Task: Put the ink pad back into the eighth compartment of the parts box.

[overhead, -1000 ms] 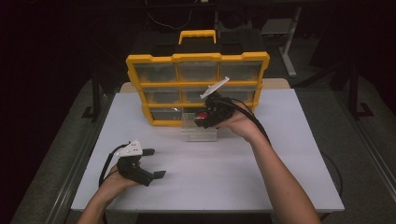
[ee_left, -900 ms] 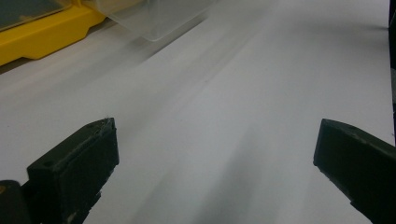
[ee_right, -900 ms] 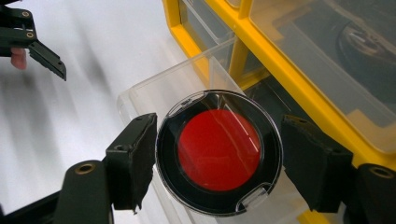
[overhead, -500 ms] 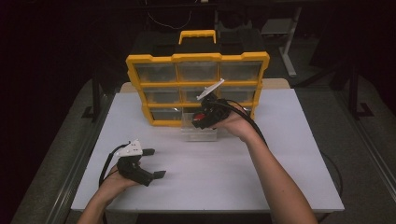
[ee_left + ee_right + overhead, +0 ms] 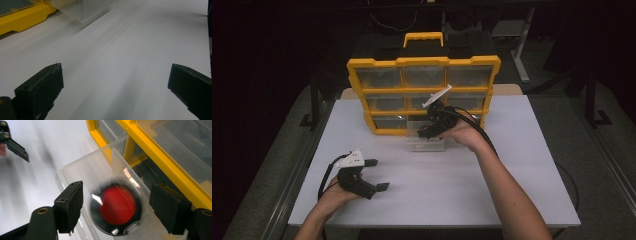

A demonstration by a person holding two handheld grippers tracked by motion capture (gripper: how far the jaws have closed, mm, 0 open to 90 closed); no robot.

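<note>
The right gripper [image 5: 426, 131] is held over the clear drawer [image 5: 426, 141], which is pulled out of the yellow organizer [image 5: 422, 64] onto the table [image 5: 512, 165] so that it can be loaded from above. In the right gripper view the jaws have just been opening and stand apart on either side of the red disc [image 5: 117, 205], no longer pressing it; blurred, the disc is judged to be dropping into the drawer's near compartment. The left gripper [image 5: 373, 175] is parked low over the table's near left, well apart from the drawer, jaws wide and empty, kept clear of the work.
</note>
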